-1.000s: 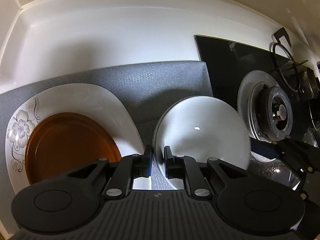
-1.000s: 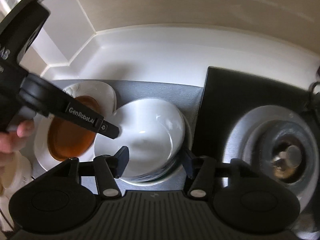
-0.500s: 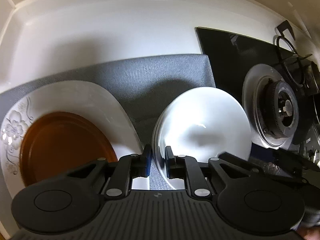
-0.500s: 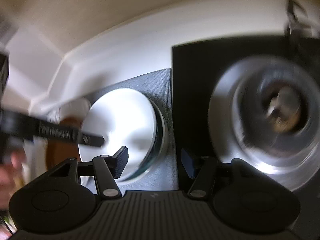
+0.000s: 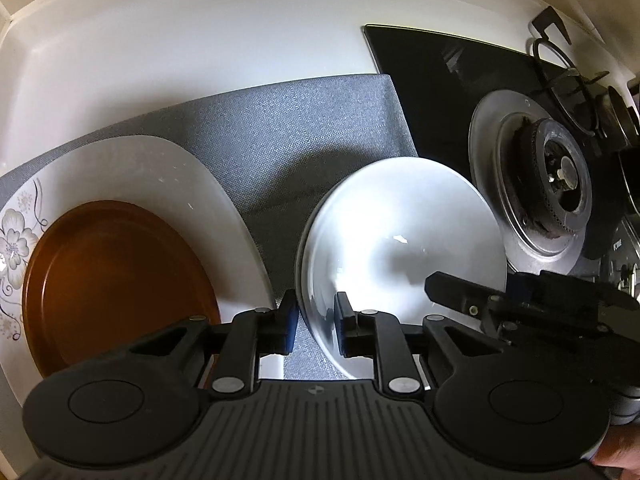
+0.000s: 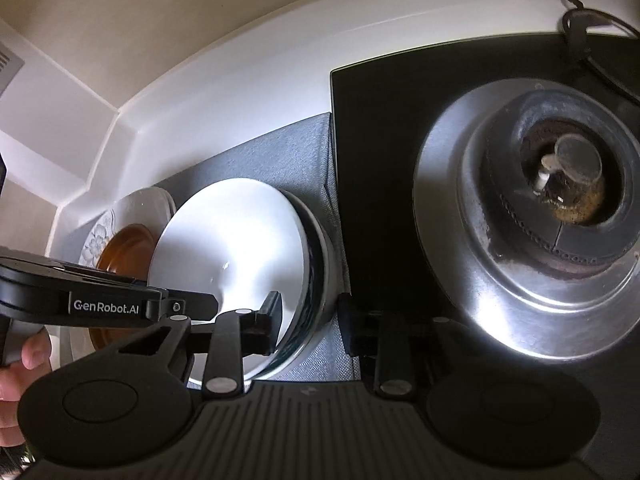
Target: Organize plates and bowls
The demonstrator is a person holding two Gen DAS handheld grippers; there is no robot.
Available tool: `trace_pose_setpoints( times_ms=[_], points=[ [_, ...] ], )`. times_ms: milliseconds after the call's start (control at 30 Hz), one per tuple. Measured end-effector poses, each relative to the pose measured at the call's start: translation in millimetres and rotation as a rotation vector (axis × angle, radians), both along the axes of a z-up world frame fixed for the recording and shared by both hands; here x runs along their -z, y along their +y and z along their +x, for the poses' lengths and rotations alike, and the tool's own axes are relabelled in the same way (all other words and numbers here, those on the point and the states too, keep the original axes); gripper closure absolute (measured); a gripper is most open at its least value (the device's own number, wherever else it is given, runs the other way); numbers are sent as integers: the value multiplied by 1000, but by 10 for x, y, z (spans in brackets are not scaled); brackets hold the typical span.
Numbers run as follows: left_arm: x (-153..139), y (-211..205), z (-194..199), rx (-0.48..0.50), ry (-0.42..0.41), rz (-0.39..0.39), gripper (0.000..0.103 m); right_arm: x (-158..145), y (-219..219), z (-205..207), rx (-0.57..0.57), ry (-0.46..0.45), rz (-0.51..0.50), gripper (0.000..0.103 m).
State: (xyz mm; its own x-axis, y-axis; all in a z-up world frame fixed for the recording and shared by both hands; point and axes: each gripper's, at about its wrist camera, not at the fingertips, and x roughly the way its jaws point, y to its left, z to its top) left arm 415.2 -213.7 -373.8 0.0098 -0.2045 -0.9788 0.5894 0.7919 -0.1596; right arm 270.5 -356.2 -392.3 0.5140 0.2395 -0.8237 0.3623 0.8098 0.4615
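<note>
A stack of white bowls [image 5: 404,248] stands on a grey mat [image 5: 304,136]; it also shows in the right wrist view [image 6: 232,248]. My left gripper [image 5: 316,326] is shut on the left rim of the top bowl. My right gripper [image 6: 310,320] is open, its fingers astride the right wall of the stack; it shows at the right in the left wrist view [image 5: 480,300]. A brown plate [image 5: 116,280] lies on a white flowered plate [image 5: 160,168] to the left.
A black glass hob [image 5: 432,80] with a steel gas burner [image 6: 556,176] lies right of the mat. A white counter and raised back wall [image 5: 200,40] run behind. A pan support [image 5: 560,52] stands at the far right.
My right gripper has swung in from the right and now straddles the stack's right wall. My left gripper keeps its hold on the top bowl's rim.
</note>
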Motion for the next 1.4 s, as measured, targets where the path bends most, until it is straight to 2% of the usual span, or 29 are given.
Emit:
trace_pose_setpoints(
  times_ms=[67,233,267,300,367,433,467,567,867,967,1100,1167,1267,1367,1400],
  points=[
    [24,-37,-24,10,-4,11,77,-10,7,-10,49,-12,-35,64],
    [24,-65,-100,28,-46,17,74,18,81,-5,24,-47,-36,61],
    [22,-50,-108,24,-48,12,74,15,85,-20,22,-50,-44,64],
    [23,-29,-109,17,-45,8,74,15,81,-37,25,-50,-53,73],
    [13,8,-125,3,-41,7,75,4,80,-73,4,-67,-48,74],
    [-21,47,-158,-10,-36,2,76,-55,151,-99,-48,-82,-119,81],
    [-41,67,-193,-5,-43,3,76,-83,162,-138,-46,-89,-122,83],
    [-107,128,-300,-7,-68,4,77,-120,154,-246,-27,-92,-77,84],
    [-105,220,-487,-35,-47,-5,78,-70,138,-460,23,-56,0,84],
    [-40,266,-568,-42,-19,-5,79,-40,141,-495,20,-41,-3,85],
    [-41,326,-675,-39,-40,-21,78,-11,165,-559,26,-55,1,84],
    [-42,322,-724,-14,-66,-23,77,29,157,-587,35,-55,31,80],
    [11,316,-793,23,-118,-24,71,122,143,-625,55,-77,116,65],
    [20,336,-798,10,-122,-42,70,183,189,-669,75,-97,126,65],
    [15,331,-802,15,-124,-39,70,186,199,-689,88,-99,120,70]
  ],
)
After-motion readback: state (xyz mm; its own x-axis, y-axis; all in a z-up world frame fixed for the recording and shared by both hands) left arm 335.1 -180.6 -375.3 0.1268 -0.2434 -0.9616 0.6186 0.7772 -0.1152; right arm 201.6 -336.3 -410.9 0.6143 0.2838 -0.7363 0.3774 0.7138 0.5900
